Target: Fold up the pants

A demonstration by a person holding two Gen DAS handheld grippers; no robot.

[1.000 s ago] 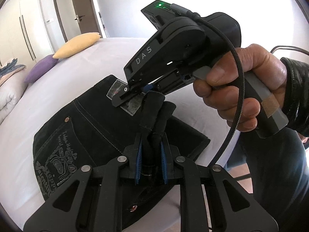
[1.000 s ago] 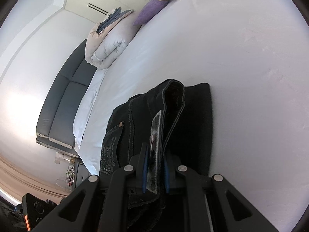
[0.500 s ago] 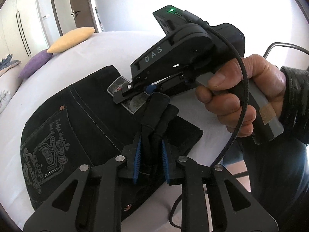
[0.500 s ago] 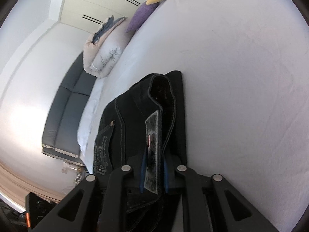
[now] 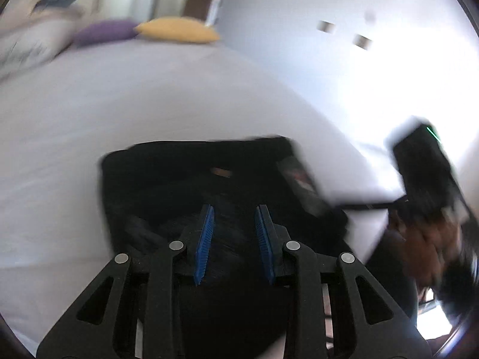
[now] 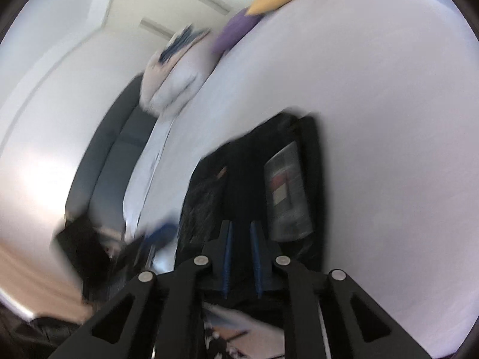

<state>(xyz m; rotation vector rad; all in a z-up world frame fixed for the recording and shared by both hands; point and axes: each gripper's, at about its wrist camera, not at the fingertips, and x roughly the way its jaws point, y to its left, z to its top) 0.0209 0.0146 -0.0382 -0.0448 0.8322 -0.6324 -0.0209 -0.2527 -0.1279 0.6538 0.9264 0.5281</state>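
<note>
Lying folded on the white bed (image 5: 89,113), one pair of black pants (image 5: 185,173) has its long axis pointing away from both cameras. The left gripper (image 5: 233,227) is opening with dark cloth between its jaws, and the right gripper (image 6: 241,245) is closing with nothing clearly pinched.

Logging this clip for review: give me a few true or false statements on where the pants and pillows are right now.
1. The black pants lie on the white bed. True.
2. A yellow pillow sits beside a purple pillow. True.
3. The pants hang on the dark sofa. False: they are on the bed.
4. The bed sheet is dark blue. False: it is white.
5. A pale label shows on the pants. True.
</note>
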